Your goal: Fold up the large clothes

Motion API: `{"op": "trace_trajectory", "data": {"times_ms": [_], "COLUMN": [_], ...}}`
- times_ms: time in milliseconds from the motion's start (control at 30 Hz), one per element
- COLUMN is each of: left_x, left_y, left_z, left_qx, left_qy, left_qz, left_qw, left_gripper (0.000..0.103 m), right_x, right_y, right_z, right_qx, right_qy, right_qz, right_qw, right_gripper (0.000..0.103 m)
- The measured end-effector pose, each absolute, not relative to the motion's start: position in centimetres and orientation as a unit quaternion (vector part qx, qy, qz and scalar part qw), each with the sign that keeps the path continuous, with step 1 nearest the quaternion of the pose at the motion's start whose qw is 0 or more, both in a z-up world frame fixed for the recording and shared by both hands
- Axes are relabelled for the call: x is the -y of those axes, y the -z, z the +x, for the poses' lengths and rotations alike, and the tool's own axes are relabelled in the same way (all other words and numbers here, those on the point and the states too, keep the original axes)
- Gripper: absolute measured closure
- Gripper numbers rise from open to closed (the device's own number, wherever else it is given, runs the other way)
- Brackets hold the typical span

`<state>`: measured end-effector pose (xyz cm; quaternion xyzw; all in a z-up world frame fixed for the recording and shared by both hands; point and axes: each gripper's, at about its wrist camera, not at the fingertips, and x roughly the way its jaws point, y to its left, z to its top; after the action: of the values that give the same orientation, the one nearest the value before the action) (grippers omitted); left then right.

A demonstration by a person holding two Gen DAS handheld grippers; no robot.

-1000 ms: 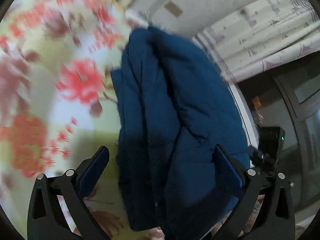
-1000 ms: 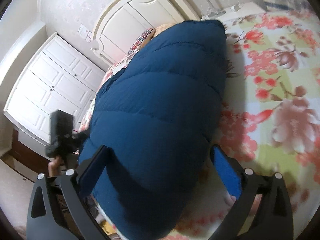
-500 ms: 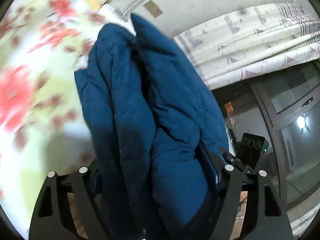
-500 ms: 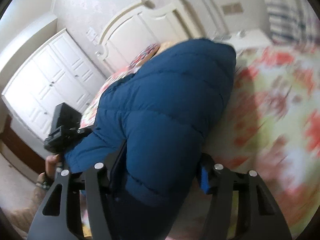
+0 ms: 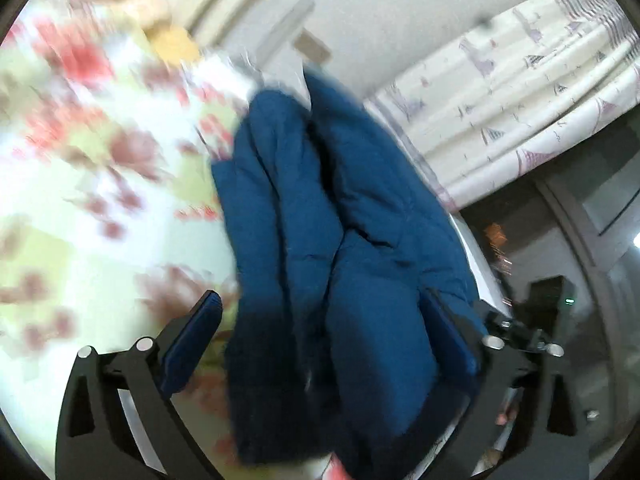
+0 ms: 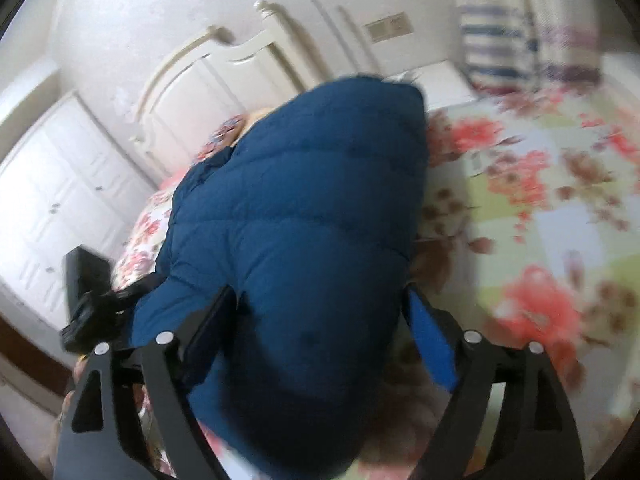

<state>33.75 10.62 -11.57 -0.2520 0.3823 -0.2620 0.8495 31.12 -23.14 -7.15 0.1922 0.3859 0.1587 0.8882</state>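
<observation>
On the bed (image 6: pixel 540 184), over its floral cover, lies the folded blue padded jacket (image 6: pixel 304 216), stacked in thick quilted layers; in the right wrist view it runs from between the fingers up toward the cream headboard (image 6: pixel 208 80), with the white wardrobe (image 6: pixel 60 184) at the left edge; the right claw (image 6: pixel 320 320) has its jaws opening, the jacket's near end bulging between them, the left pad close against the fabric and the right pad standing just off it beside the bedcover; the left claw (image 5: pixel 320 328) likewise has its jaws opening around the jacket's other end; its left pad is clear of the cloth over the flowered cover, its right pad lies at the jacket's edge, and whether it still touches is hard to tell through the blur; in the left wrist view the jacket shows as several upright folds pressed side by side; behind it hangs a pale patterned curtain (image 5: pixel 520 92); each view catches the other claw's black body at the jacket's far side.
</observation>
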Motion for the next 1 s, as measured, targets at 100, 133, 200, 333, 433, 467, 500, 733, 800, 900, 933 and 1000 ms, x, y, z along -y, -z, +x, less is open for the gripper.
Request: {"op": "trace_trajectory", "data": {"times_ms": [100, 133, 200, 333, 433, 467, 500, 733, 800, 900, 933, 1000], "left_x": [-10.9, -10.7, -9.6, -7.0, -5.3, -4.9, -4.8, -3.3, -3.0, -2.5, -2.4, -2.1], "left_y": [6.3, 4.4, 0.3, -4.9, -6.9, -7.0, -6.9, -4.6, -4.0, -3.5, -3.5, -3.4], "left_z": [29.3, 27.5, 23.8, 18.2, 15.0, 13.9, 13.3, 10.6, 9.9, 9.0, 8.7, 8.2], "left_qx": [-0.322, -0.296, -0.255, -0.192, -0.155, -0.151, -0.151, -0.197, -0.203, -0.203, -0.203, -0.199], "left_qy": [0.192, 0.179, 0.134, 0.038, 0.014, 0.012, 0.017, 0.041, 0.047, 0.054, 0.055, 0.054], "left_qz": [-0.171, -0.145, -0.084, 0.003, 0.035, 0.029, 0.022, 0.008, 0.008, 0.016, 0.019, 0.026], "left_qw": [0.911, 0.927, 0.954, 0.981, 0.987, 0.988, 0.988, 0.98, 0.978, 0.977, 0.978, 0.978], "left_gripper": [0.004, 0.004, 0.004, 0.004, 0.004, 0.004, 0.004, 0.004, 0.004, 0.004, 0.004, 0.004], "right_x": [22.8, 22.5, 21.1, 18.9, 17.6, 17.1, 16.7, 14.6, 14.3, 13.8, 13.8, 13.8], "right_y": [2.9, 1.7, -1.6, -5.7, -6.5, -6.4, -6.2, -2.6, -2.1, -2.0, -2.1, -2.2], "right_z": [26.2, 25.1, 20.7, 14.9, 11.8, 11.2, 10.7, 8.2, 7.7, 6.7, 6.6, 6.3], "right_qx": [-0.319, -0.299, -0.242, -0.193, -0.176, -0.181, -0.187, -0.238, -0.238, -0.237, -0.234, -0.231], "right_qy": [-0.126, -0.122, -0.112, -0.068, -0.044, -0.04, -0.034, -0.018, -0.017, -0.013, -0.01, -0.011], "right_qz": [0.183, 0.176, 0.142, 0.069, 0.032, 0.019, 0.008, -0.041, -0.045, -0.047, -0.045, -0.043], "right_qw": [0.921, 0.93, 0.953, 0.976, 0.983, 0.983, 0.982, 0.97, 0.97, 0.97, 0.971, 0.972], "right_gripper": [0.009, 0.005, 0.002, 0.002, 0.002, 0.002, 0.002, 0.002, 0.002, 0.002, 0.002, 0.002]}}
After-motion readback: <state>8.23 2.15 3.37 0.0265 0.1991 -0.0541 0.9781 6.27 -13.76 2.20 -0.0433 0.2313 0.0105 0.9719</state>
